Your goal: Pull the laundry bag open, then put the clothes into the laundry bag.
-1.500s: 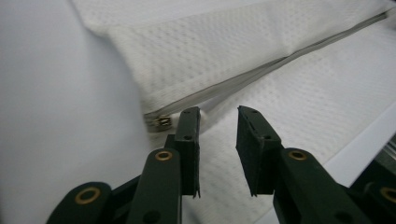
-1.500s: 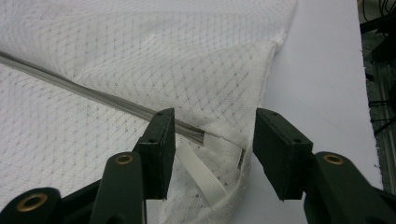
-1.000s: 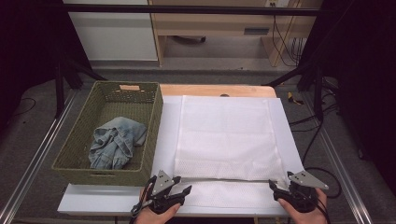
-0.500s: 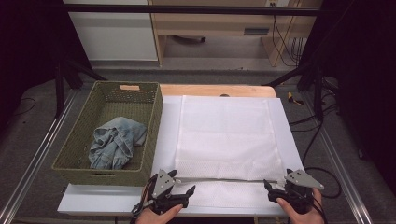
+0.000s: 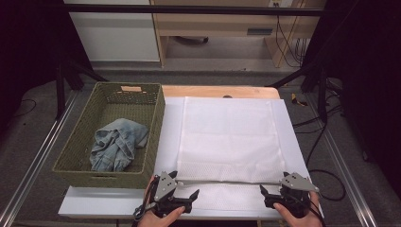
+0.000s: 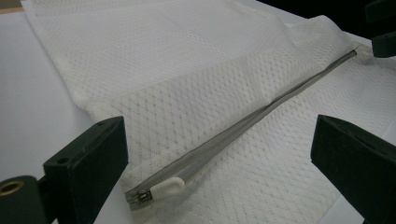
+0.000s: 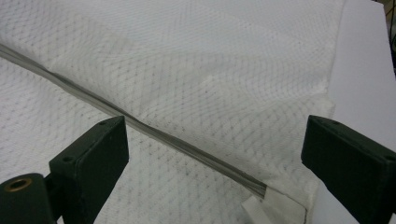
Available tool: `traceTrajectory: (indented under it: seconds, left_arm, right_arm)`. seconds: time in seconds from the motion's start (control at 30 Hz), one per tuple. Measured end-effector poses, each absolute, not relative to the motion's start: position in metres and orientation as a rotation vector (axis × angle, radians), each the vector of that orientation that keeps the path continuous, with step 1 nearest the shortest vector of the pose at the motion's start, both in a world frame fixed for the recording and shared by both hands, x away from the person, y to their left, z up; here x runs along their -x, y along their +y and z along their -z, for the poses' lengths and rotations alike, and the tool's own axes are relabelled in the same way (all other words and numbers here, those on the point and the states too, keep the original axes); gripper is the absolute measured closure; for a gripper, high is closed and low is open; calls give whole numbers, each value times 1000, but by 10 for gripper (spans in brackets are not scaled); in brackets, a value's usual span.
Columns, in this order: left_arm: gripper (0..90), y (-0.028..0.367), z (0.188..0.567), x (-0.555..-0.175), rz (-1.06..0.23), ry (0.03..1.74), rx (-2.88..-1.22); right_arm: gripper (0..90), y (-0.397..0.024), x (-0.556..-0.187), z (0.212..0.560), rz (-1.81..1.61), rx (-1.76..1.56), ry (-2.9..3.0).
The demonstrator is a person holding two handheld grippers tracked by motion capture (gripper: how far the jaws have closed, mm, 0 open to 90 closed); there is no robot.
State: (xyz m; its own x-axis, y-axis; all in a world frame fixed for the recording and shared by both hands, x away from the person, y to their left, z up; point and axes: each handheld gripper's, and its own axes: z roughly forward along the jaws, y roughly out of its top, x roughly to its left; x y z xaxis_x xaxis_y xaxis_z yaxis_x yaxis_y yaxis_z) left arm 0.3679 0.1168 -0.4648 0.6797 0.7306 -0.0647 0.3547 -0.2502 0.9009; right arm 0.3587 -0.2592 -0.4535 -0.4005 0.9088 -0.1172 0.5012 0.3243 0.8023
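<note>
- White mesh laundry bag (image 5: 228, 142) lies flat on the white board (image 5: 289, 127), near edge toward the person; grey zipper (image 5: 231, 181) runs across it close to that edge.
- Left gripper (image 5: 182, 197): jaws spread wide, grasping nothing; white zipper pull (image 6: 166, 188) lies between them, at the bag's left end.
- Right gripper (image 5: 268, 195): jaws released, straddling the zipper's far end by the bag's right corner.
- Woven basket (image 5: 75, 156) holding denim garment (image 5: 116, 144) sits just beside the board's left edge.
- Bare board margin right of the bag.
</note>
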Motion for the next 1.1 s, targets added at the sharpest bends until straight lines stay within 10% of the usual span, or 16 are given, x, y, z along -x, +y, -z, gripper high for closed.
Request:
traceTrajectory:
  seconds: [0.77, 1.1]
  left_arm:
    - [44, 122, 460, -364, -517, 859, -1858]
    - [79, 116, 456, -365, -531, 824, -1926]
  right_arm:
    - [137, -211, -365, 429, -928, -1047, 2250]
    - [448, -177, -387, 429, -905, -844, 2417]
